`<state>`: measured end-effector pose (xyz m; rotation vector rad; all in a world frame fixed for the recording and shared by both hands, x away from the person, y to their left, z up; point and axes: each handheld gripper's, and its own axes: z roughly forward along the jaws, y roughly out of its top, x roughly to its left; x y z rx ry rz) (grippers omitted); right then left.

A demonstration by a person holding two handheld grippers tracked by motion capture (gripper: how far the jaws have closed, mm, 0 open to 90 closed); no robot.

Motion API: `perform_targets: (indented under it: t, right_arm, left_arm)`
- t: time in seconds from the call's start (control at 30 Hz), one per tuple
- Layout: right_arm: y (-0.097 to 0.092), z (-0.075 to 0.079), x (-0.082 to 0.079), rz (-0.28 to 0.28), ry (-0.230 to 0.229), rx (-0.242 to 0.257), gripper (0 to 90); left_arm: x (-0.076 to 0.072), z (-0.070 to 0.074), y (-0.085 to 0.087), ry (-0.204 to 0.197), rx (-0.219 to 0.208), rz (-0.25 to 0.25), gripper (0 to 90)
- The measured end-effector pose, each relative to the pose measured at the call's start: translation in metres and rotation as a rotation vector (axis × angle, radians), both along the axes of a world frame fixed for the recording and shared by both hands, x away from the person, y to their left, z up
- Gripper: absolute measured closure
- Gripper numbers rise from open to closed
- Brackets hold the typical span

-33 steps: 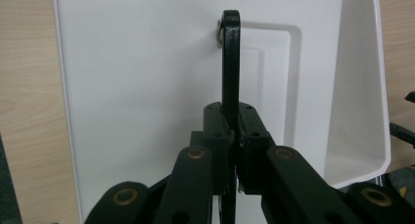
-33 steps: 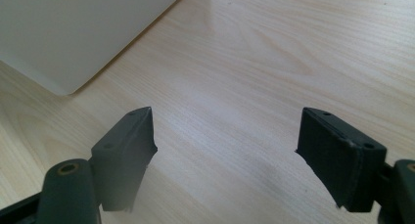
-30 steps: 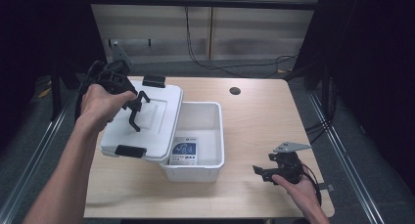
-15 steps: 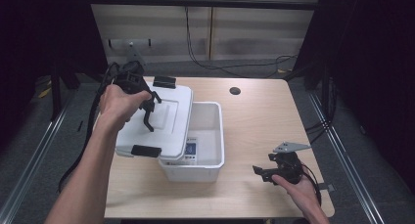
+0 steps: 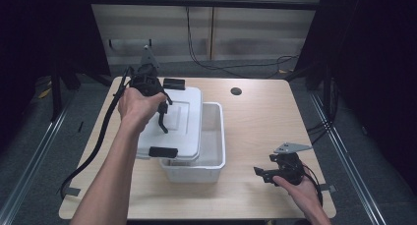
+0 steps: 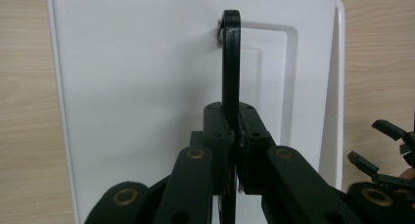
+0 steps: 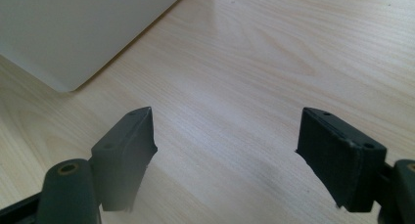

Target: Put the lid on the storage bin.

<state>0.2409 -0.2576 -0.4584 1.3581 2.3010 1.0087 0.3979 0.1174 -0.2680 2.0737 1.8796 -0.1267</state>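
Light wooden table point(image 5: 255, 112) stands before a wall with dark cables, and near its middle sits a white plastic bin point(image 5: 214, 158), which serves as the landmark. On the bin's left part lies the white lid point(image 5: 182, 119), tilted and shifted to the left, so the right part of the bin is uncovered. The lid has a black latch point(image 5: 163, 152) at its near edge and another one at the far edge.

Above the lid, the left gripper point(image 5: 162, 118) is held in the person's left hand point(image 5: 139, 103). In the left gripper view its jaws are clenched on the thin black handle point(image 6: 230, 62) of the lid, which stands up from the lid surface between them.

To the right of the bin and nearer to the person, the right gripper point(image 5: 263, 173) rests low over the table in the right hand point(image 5: 300, 185), well apart from the bin. In the right gripper view its jaws are spread wide with bare wood between them, and a corner of the bin shows at upper left.

Beyond the bin, a small dark round hole point(image 5: 236, 91) is in the tabletop.
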Motion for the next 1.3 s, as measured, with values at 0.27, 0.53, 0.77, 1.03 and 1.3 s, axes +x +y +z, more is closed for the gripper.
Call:
perform_targets:
  t: [0.27,0.53,0.77,1.03,1.3]
  right_arm:
    - [0.001,0.0,-0.001,0.002,-0.001,-0.003,21.1]
    - [0.001,0.0,-0.001,0.01,-0.006,-0.005,21.2]
    - [0.001,0.0,-0.001,0.008,-0.005,-0.005,21.2]
    - [0.001,0.0,-0.001,0.014,-0.005,-0.01,21.1]
    - [0.001,0.0,-0.001,0.011,0.001,-0.01,21.2]
  left_arm:
    - [0.0,-0.008,-0.014,0.019,-0.001,0.015,85.2]
    - [0.0,-0.02,-0.019,0.043,-0.035,0.009,85.2]
    - [-0.001,-0.023,-0.026,0.06,-0.1,0.017,85.2]
    - [-0.002,-0.026,-0.032,0.061,-0.101,0.025,85.2]
    - [-0.003,-0.025,-0.035,0.063,-0.095,0.016,85.2]
